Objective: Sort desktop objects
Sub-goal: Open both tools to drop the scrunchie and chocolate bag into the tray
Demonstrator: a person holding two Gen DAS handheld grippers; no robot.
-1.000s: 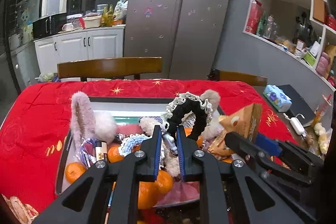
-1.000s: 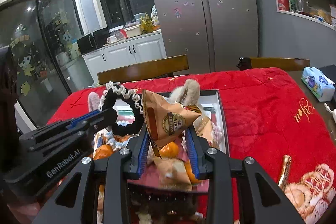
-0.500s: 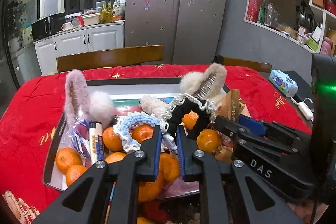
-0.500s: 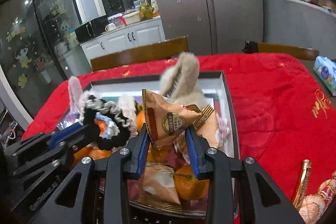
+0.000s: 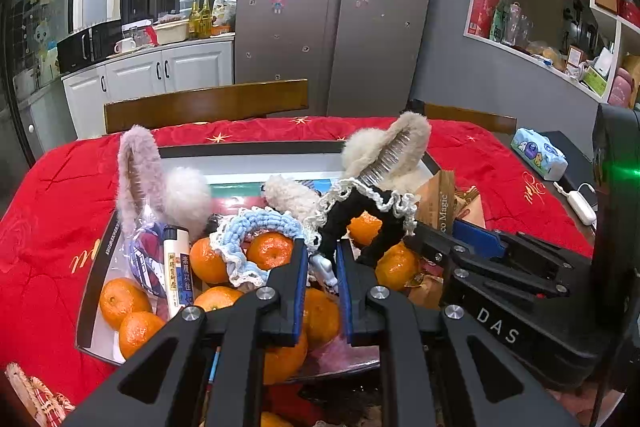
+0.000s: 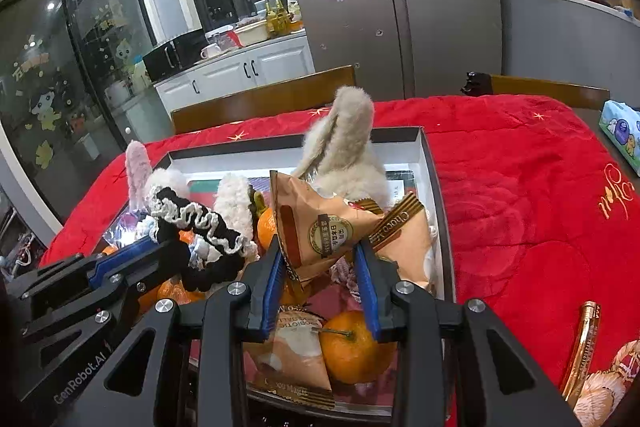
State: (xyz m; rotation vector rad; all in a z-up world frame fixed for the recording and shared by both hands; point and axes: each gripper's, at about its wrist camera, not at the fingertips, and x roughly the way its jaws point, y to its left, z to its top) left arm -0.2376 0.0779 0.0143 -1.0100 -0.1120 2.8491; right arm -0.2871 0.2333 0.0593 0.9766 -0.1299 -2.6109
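Note:
A shallow box tray (image 5: 248,149) (image 6: 438,187) on the red tablecloth holds several tangerines (image 5: 124,301), fluffy headbands (image 5: 140,171) (image 6: 344,139), a blue scrunchie (image 5: 256,227) and snack packets. My left gripper (image 5: 322,265) is shut on a black scrunchie with white lace (image 5: 360,203) (image 6: 200,223), held low over the tangerines. My right gripper (image 6: 320,259) is shut on a tan snack packet (image 6: 320,223) just above the tray's right part. The right gripper also shows in the left wrist view (image 5: 452,239).
A gold pen (image 6: 580,343) lies on the cloth right of the tray. A tissue pack (image 5: 538,153) and a white charger (image 5: 580,205) sit at the table's right edge. Wooden chairs (image 5: 208,103) stand behind the table. A lip-balm tube (image 5: 176,267) lies in the tray.
Both grippers have come down toward the tray with their loads. The black scrunchie has sunk from upright in the air to drooping on the tangerines.

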